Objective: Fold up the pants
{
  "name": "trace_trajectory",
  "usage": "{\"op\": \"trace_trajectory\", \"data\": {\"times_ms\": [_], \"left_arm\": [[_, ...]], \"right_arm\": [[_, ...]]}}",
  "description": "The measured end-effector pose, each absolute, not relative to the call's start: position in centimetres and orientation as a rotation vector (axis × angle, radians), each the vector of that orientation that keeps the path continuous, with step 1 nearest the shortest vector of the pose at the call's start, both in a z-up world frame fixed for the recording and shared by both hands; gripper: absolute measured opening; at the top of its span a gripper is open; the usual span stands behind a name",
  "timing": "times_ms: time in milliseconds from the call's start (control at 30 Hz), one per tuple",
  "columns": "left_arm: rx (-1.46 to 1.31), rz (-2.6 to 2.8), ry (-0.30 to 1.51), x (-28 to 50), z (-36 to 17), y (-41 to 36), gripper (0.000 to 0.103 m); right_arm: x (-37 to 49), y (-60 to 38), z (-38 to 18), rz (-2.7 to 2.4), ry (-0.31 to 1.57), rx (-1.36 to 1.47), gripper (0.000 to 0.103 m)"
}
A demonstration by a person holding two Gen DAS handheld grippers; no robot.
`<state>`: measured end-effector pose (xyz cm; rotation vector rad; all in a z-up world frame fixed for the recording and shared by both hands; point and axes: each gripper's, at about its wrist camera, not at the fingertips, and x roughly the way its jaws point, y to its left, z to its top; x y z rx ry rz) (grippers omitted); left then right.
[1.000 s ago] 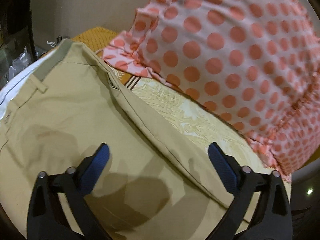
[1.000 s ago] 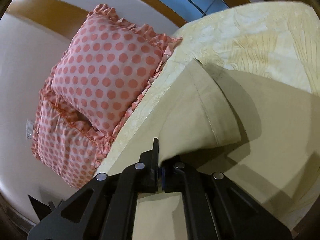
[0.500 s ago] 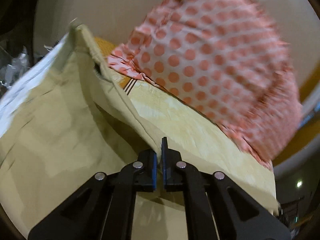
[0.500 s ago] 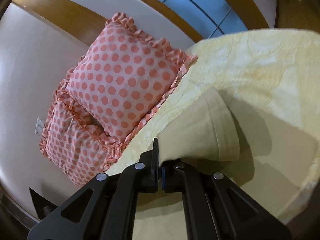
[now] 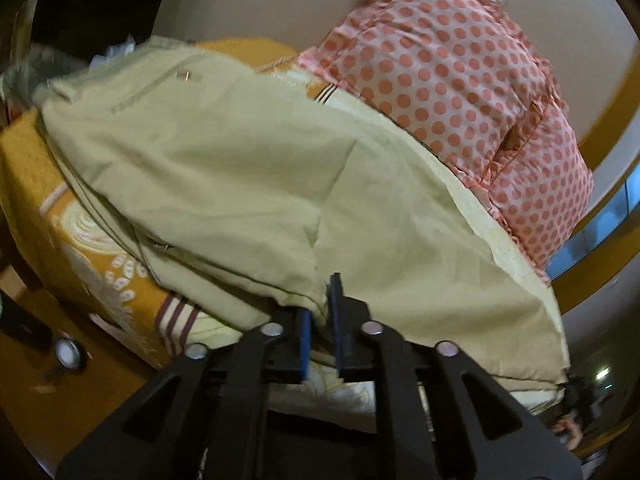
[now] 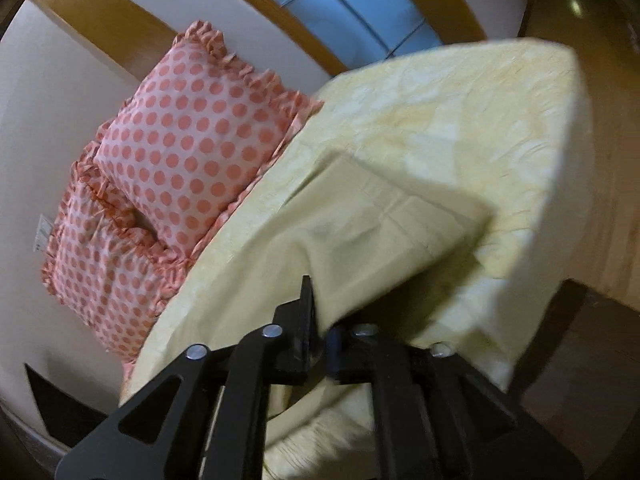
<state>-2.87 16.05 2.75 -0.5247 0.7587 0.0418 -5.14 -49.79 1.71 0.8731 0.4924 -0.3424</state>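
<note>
Beige khaki pants [image 5: 248, 168] lie on a bed with a yellow patterned cover. My left gripper [image 5: 322, 316] is shut on a fold of the pants and holds it lifted, the cloth draping away toward the waistband [image 5: 160, 60] at the far left. My right gripper [image 6: 318, 320] is shut on the leg end of the pants [image 6: 372, 232], and the hem hangs raised over the bed. The cloth hides most of the right gripper's right finger.
Two pink pillows with orange dots [image 5: 460, 80] lean against the wall behind the bed; they also show in the right wrist view [image 6: 176, 152]. The bed's edge [image 6: 560, 208] drops to a wooden floor on the right. The orange bedspread border [image 5: 100, 280] and floor lie at the lower left.
My left gripper went from open above the pants to shut on a fold and lifted it. My right gripper stayed shut on the leg end and raised it further, pulling back.
</note>
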Motion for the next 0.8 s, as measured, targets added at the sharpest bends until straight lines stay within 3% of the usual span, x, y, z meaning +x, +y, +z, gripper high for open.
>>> {"op": "trace_trajectory", "data": {"times_ms": [33,67,133,267,333,467,533,633,800], "left_arm": [[-0.507,0.045,0.746,-3.1,2.9,15.8,0.025],[-0.497,0.038,0.737,-3.2,3.1,15.6,0.037],[-0.480,0.040,0.706,-3.9,3.5,15.4,0.057],[-0.461,0.049,0.669,-4.5,4.0,15.1,0.068],[-0.475,0.061,0.662,-4.8,3.8,15.6,0.068],[-0.507,0.102,0.621,-5.9,3.8,17.1,0.073],[-0.515,0.130,0.586,-6.4,4.1,17.9,0.075],[-0.528,0.160,0.550,-6.8,4.3,19.0,0.079],[-0.555,0.190,0.539,-6.6,4.0,20.8,0.084]], "right_arm": [[-6.0,-50.0,2.0,-0.379,0.451,0.862,0.073],[-6.7,-50.1,2.3,-0.414,0.413,0.849,0.080],[-7.1,-50.6,2.4,-0.464,0.395,0.818,0.079],[-6.1,-51.0,1.1,-0.475,0.431,0.795,0.067],[-5.8,-50.1,1.1,-0.502,0.430,0.714,0.067],[-5.3,-48.5,0.6,-0.428,0.443,0.645,0.041],[-4.6,-48.1,-0.1,-0.365,0.462,0.668,0.013],[-4.0,-47.5,0.3,-0.359,0.436,0.614,0.005],[-0.7,-42.7,6.1,-0.137,0.362,0.513,0.004]]}}
